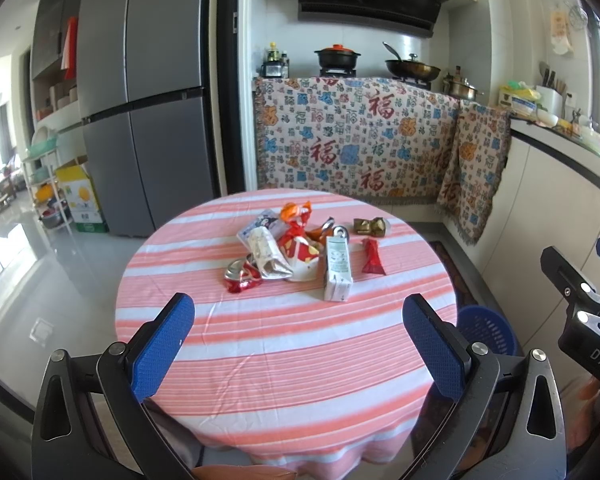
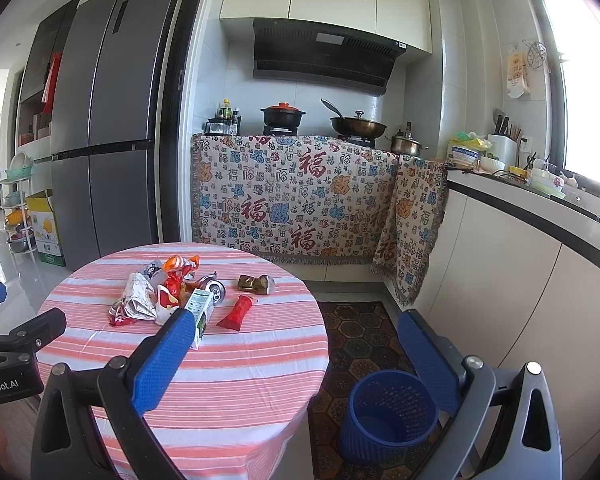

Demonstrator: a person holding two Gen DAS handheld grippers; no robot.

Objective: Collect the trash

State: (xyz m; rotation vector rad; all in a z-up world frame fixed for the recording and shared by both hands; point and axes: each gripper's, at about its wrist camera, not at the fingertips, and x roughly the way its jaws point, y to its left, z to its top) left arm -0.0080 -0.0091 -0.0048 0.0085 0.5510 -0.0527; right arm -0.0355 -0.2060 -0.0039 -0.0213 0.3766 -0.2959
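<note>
A pile of trash lies on the round pink-striped table (image 1: 284, 344) (image 2: 240, 364): a white carton (image 1: 337, 269) (image 2: 202, 312), a red wrapper (image 1: 372, 257) (image 2: 237, 312), a crushed red can (image 1: 241, 273), a crumpled white bag (image 1: 267, 257) (image 2: 140, 297), an orange wrapper (image 1: 296, 212) (image 2: 180, 263), a silver can (image 2: 214, 286) and a gold wrapper (image 1: 371, 226) (image 2: 255, 283). A blue basket (image 2: 388, 416) (image 1: 486, 330) stands on the floor right of the table. My left gripper (image 1: 298, 320) is open and empty above the table's near side. My right gripper (image 2: 296, 340) is open and empty, near the table's right edge above the basket.
A grey fridge (image 1: 140, 92) stands at the back left. A stove counter draped with a patterned cloth (image 1: 356, 136) is behind the table. A white counter (image 2: 540, 220) runs along the right. A patterned rug (image 2: 360, 336) lies under the basket.
</note>
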